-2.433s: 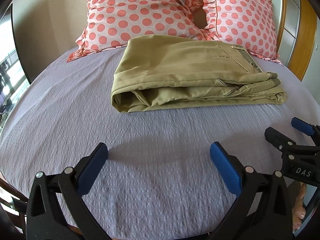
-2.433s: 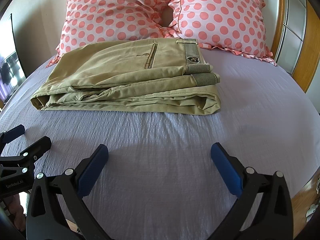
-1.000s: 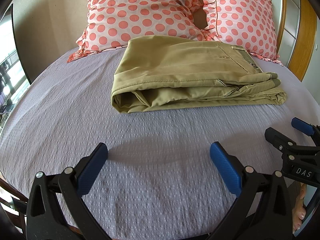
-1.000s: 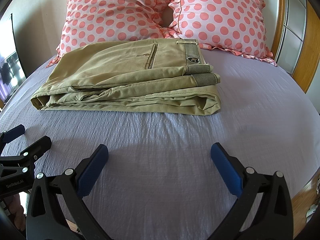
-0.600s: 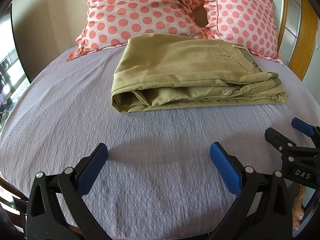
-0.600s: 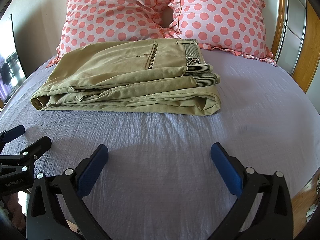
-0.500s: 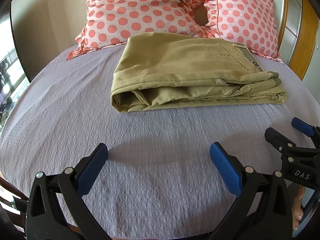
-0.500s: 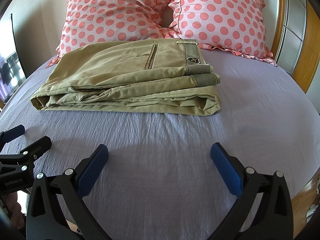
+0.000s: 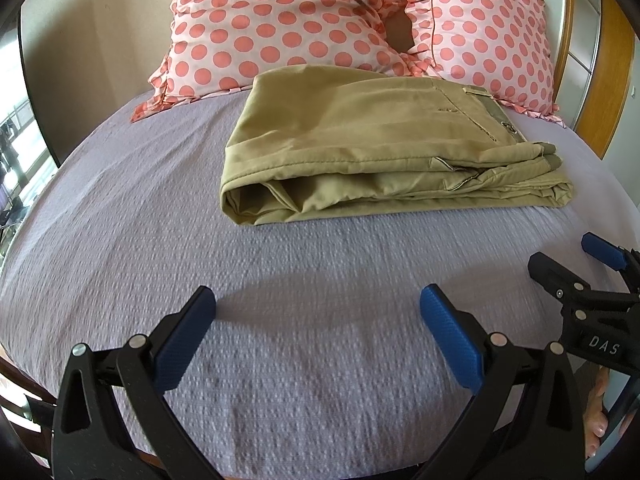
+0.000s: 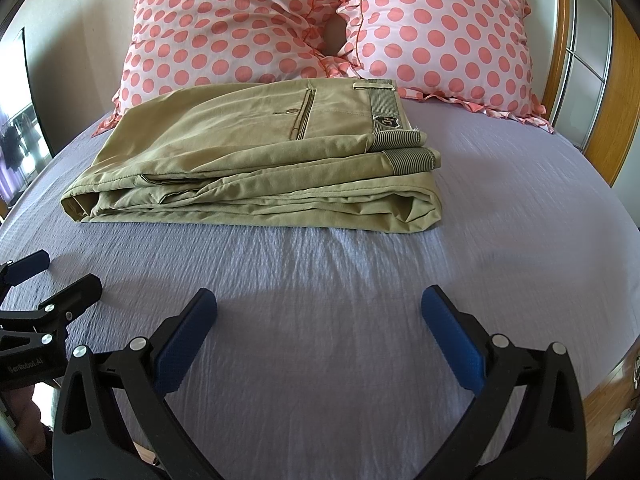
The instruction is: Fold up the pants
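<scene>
Khaki pants (image 9: pixel 360 148) lie folded in a flat stack on the lilac bed cover (image 9: pixel 280 360), in front of the pillows. They also show in the right wrist view (image 10: pixel 256 168), waistband to the right. My left gripper (image 9: pixel 316 320) is open and empty, low over the cover near the bed's front edge, well short of the pants. My right gripper (image 10: pixel 318 320) is open and empty, beside it to the right. Each gripper shows at the edge of the other's view, the right one (image 9: pixel 576 272) and the left one (image 10: pixel 48 280).
Two pink polka-dot pillows (image 10: pixel 224 28) (image 10: pixel 440 32) lean at the head of the bed behind the pants. A wooden bed frame (image 10: pixel 624 92) runs along the right side. A wall (image 9: pixel 92 40) and a window are to the left.
The left wrist view has dipped slightly, so the pants and pillows sit a little higher in its frame. The pants and the right gripper have not moved.
</scene>
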The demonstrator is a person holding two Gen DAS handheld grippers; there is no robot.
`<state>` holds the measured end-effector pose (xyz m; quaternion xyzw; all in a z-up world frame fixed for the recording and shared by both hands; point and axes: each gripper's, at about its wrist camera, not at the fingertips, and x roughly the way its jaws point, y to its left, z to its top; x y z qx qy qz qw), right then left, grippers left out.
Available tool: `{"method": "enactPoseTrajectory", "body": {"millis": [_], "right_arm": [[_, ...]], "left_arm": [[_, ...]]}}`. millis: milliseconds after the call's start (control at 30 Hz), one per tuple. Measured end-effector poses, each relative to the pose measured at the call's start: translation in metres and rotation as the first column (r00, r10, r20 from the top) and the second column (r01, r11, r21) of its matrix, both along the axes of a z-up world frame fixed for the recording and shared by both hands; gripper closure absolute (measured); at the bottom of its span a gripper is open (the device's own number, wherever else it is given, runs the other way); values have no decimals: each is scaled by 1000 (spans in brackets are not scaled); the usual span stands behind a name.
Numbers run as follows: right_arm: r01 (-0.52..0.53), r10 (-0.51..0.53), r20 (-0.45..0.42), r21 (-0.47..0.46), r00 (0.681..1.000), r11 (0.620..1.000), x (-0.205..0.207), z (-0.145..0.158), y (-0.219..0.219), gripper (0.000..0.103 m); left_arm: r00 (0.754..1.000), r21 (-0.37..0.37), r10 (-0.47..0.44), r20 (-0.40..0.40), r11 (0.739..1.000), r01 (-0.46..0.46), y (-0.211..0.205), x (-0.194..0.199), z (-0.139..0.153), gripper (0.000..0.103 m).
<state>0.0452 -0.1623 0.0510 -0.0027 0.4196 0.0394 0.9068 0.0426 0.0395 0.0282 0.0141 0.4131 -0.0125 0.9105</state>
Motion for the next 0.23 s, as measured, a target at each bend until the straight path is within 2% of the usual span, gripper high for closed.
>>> {"method": "enactPoseTrajectory", "body": {"millis": [233], "right_arm": [[-1, 1, 0, 0, 1000, 1000, 0, 0, 0, 1]], "left_arm": [[1000, 1, 3, -6, 1000, -3, -1, -1, 0, 2]]}}
